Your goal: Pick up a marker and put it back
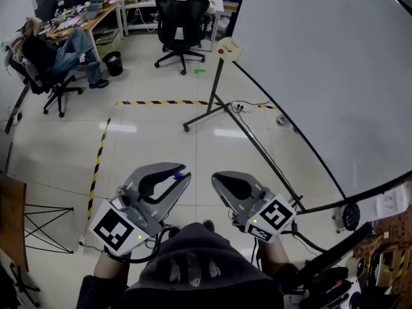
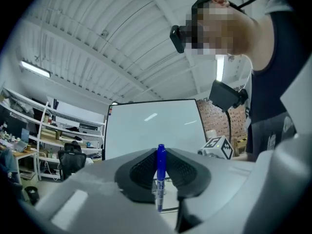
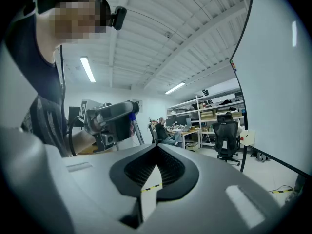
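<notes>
A blue marker (image 2: 160, 175) stands upright between the pads of my left gripper (image 2: 160, 151), which is shut on it. In the head view the marker's blue end (image 1: 177, 176) shows at the tip of the left gripper (image 1: 183, 175), held low in front of the person's body. My right gripper (image 1: 217, 178) hangs beside it, a little apart, its jaws shut with nothing between them. The right gripper view shows its own fingertips (image 3: 157, 147) meeting, and the left gripper (image 3: 113, 118) off to the left with the marker's tip (image 3: 130, 128). The whiteboard (image 1: 322, 76) stands to the right.
The whiteboard's stand legs (image 1: 209, 111) and cables (image 1: 264, 153) cross the tiled floor ahead. Yellow-black tape (image 1: 161, 102) marks the floor. A black office chair (image 1: 182, 18) stands at the back, and a seated person (image 1: 58, 50) is at a desk on the far left.
</notes>
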The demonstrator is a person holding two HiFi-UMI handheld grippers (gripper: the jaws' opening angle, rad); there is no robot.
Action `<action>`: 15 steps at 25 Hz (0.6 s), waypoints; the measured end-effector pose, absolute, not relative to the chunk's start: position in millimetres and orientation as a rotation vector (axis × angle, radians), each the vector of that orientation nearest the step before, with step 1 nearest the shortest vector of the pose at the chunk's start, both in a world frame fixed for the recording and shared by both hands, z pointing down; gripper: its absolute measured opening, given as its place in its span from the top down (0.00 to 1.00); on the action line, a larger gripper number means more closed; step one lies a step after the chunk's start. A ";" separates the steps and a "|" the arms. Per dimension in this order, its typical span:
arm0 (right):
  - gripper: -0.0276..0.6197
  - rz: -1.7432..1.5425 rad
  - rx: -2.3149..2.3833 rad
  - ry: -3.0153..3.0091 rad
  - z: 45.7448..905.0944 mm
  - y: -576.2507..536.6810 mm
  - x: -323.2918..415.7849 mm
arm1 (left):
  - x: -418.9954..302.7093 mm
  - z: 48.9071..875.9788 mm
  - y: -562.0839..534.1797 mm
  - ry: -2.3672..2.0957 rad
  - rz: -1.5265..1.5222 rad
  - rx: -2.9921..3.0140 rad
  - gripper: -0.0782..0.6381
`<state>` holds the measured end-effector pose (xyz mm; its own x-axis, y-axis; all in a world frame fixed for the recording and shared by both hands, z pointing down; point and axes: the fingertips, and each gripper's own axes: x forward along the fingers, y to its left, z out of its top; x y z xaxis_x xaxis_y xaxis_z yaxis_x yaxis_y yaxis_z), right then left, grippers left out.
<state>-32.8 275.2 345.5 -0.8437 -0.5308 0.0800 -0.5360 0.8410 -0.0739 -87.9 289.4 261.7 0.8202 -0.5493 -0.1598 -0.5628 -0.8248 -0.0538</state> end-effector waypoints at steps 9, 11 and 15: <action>0.95 0.148 0.855 -2.951 353.2 287.8 -32.1 | -90.7 264.2 299.0 0.886 0.247 -2.905 0.81; 0.95 0.151 0.853 -2.948 352.1 288.2 -32.0 | -90.3 263.5 299.1 0.884 0.242 -2.907 0.81; 0.95 0.155 0.847 -2.940 349.3 284.3 -33.1 | -91.3 259.8 295.7 0.883 0.243 -2.909 0.81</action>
<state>-33.1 284.3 349.3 -0.8444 -0.5259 0.1024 -0.5337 0.8423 -0.0756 -91.3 295.7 259.8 0.8199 -0.5441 -0.1780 -0.5586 -0.8284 -0.0411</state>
